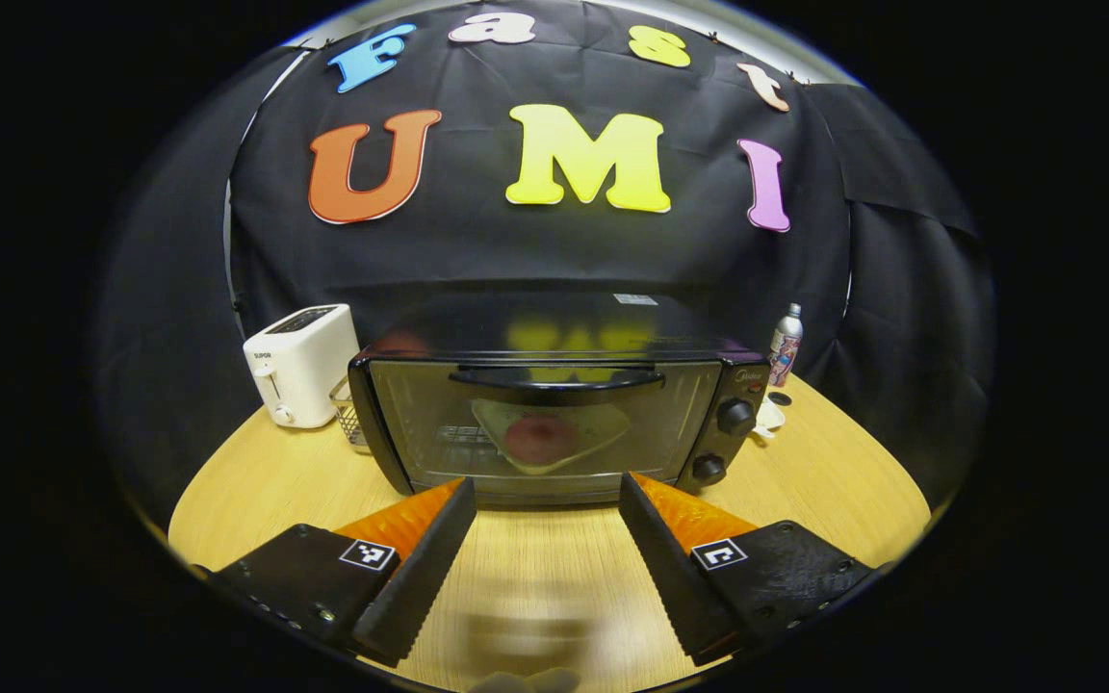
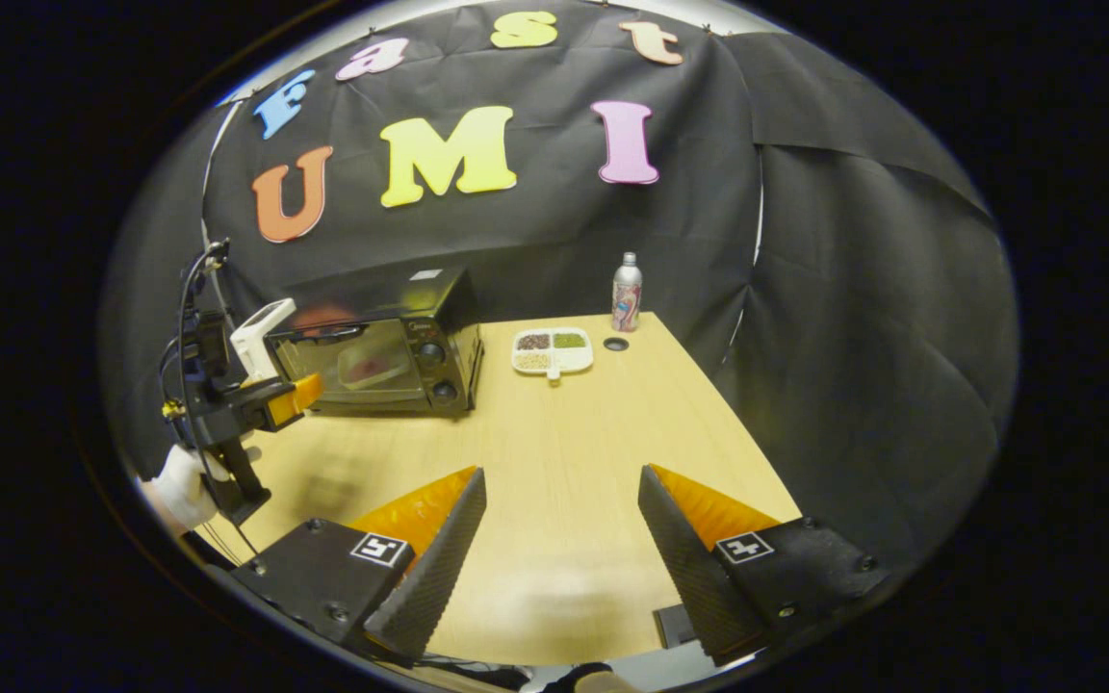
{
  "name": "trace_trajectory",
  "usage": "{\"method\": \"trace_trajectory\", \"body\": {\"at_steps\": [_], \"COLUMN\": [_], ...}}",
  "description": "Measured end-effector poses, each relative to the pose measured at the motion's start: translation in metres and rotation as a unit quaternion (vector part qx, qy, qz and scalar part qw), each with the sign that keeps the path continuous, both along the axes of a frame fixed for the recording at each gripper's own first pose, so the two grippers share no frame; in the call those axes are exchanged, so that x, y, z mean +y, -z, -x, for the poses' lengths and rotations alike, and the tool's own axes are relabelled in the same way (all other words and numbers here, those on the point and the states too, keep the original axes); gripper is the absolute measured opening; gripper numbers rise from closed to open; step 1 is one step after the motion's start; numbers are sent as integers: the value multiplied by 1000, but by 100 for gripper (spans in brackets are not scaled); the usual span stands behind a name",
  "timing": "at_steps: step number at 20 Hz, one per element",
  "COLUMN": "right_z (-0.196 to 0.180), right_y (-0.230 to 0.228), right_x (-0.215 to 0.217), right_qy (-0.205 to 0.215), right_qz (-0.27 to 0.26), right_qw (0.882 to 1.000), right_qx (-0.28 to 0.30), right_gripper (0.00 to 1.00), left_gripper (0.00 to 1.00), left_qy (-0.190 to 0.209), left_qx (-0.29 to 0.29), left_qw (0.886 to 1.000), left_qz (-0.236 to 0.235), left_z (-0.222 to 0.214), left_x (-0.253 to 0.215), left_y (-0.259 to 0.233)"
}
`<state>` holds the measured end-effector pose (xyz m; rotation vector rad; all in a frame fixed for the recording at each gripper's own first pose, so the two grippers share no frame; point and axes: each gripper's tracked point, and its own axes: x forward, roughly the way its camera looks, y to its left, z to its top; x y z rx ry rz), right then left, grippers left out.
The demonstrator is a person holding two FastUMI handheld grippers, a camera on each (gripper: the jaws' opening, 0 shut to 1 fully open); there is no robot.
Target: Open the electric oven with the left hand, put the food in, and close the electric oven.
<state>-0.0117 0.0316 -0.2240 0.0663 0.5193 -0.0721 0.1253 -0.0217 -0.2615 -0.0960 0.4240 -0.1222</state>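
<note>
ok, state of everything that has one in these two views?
oven: door shut, a plate of food seen inside through the glass
toaster: upright, slots look empty
bottle: upright, its cap off, lying beside it
divided dish: filled, on the table
left gripper: jaws open, empty
right gripper: jaws open, empty

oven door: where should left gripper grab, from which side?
Probably the black bar handle along the top edge of the electric oven door. It runs horizontally and stands off the glass, so come straight in from the front with the left gripper, fingers above and below the bar. Jaws are open and already face it.
</note>
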Motion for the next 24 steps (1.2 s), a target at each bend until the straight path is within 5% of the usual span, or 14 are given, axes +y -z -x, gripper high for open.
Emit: {"method": "trace_trajectory", "body": {"at_steps": [7, 14, 24], "right_z": [3, 16, 68], "right_y": [-37, -113, -215], "right_x": [17, 11, -52], "right_qy": [-12, -49, -65], "right_qz": [0, -2, 9], "right_qw": [999, 991, 969], "right_qx": [-44, -125, -237], "right_gripper": [96, 96, 96], "left_gripper": [96, 95, 95], "left_qy": [13, -8, -63], "left_qx": [-23, -116, -173], "left_qw": [1000, 993, 983], "left_qz": [-2, -23, -15], "left_z": [37, 103, 212], "left_x": [-2, 23, 16], "left_y": [-45, -160, -261]}}
